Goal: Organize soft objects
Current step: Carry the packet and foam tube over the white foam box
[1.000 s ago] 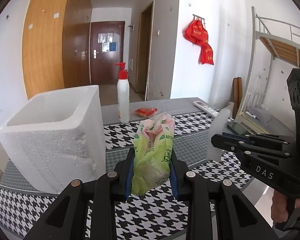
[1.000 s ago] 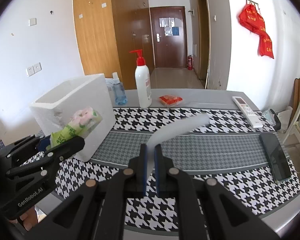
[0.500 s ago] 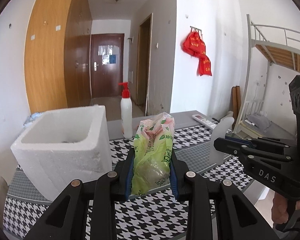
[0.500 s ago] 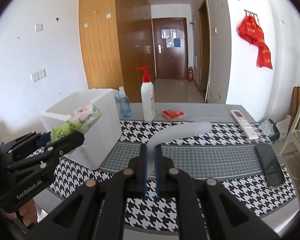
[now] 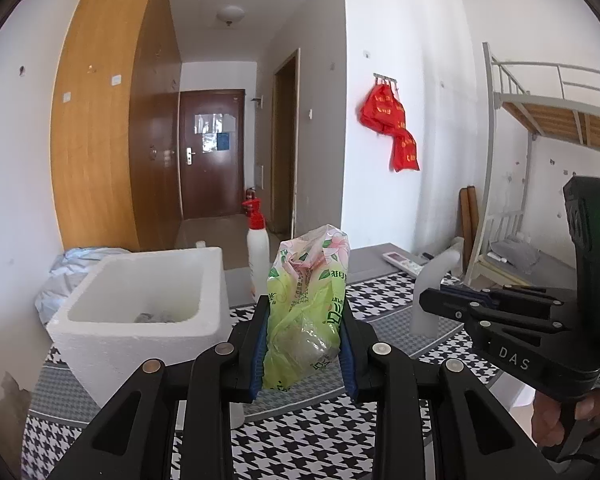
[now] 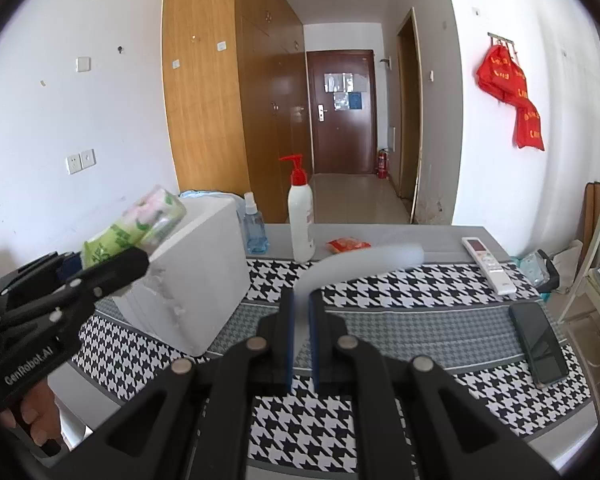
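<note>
Above table [image 5: 300, 440], gripper [image 5: 304, 344] pinching tissue pack [image 5: 306, 304]

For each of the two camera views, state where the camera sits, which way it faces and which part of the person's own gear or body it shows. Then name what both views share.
Left wrist view: sits on the left gripper, facing down the table toward the door; its fingers clamp a green tissue pack; the right gripper and a hand show at right.
Right wrist view: sits on the right gripper, facing the same way; its fingers clamp a white foam strip; the left gripper and pack show at left.
Shared: foam box, pump bottle, remote, red bags.
</note>
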Tool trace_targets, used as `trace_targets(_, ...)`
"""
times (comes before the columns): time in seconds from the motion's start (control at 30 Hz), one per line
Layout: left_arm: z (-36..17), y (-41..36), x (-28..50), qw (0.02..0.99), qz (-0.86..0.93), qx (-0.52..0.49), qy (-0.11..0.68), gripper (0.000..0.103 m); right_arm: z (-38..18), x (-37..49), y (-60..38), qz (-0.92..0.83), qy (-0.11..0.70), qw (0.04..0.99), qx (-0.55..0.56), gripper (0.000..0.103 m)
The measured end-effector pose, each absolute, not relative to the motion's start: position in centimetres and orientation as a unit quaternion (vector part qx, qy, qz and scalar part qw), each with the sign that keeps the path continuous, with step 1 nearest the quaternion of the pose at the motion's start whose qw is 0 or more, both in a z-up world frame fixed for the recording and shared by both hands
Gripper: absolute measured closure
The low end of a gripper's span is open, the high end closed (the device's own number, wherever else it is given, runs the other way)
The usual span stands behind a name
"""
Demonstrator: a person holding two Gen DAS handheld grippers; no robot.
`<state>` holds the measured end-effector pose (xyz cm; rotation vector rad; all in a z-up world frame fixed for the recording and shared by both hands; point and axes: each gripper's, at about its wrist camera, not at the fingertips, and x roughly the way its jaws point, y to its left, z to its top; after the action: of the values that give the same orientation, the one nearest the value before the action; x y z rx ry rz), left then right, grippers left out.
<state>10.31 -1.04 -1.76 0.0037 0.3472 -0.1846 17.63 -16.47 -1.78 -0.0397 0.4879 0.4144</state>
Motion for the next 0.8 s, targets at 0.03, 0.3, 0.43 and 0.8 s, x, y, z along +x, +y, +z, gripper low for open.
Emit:
trace_targets(0.03,-1.6,-0.8,10.2,0.981,-0.09,0.0,0.171,0.071,-1.7,17.6,-16.4,0.203,0.238,0.949,-0.021,0.094)
trace_targets(0.3,-0.3,0.4,10.0,0.985,-0.082,0.002,0.153,0.071,-0.8,17.7,-15.5,0.2,0.231,0.952,-0.023,0.094)
trace_targets(0.43,-0.1,1.0,10.5,0.986,-0.078,0.0,0.15,0.071,-0.4,17.7,-14.7,0.205,0.223,0.952,-0.027,0.094)
trace_targets(0.8,0.3,2.7,11.0,0.989,-0.054,-0.004,0.14,0.071,0.2,18.5,-12.5,0.234,0.213,0.948,-0.034,0.094)
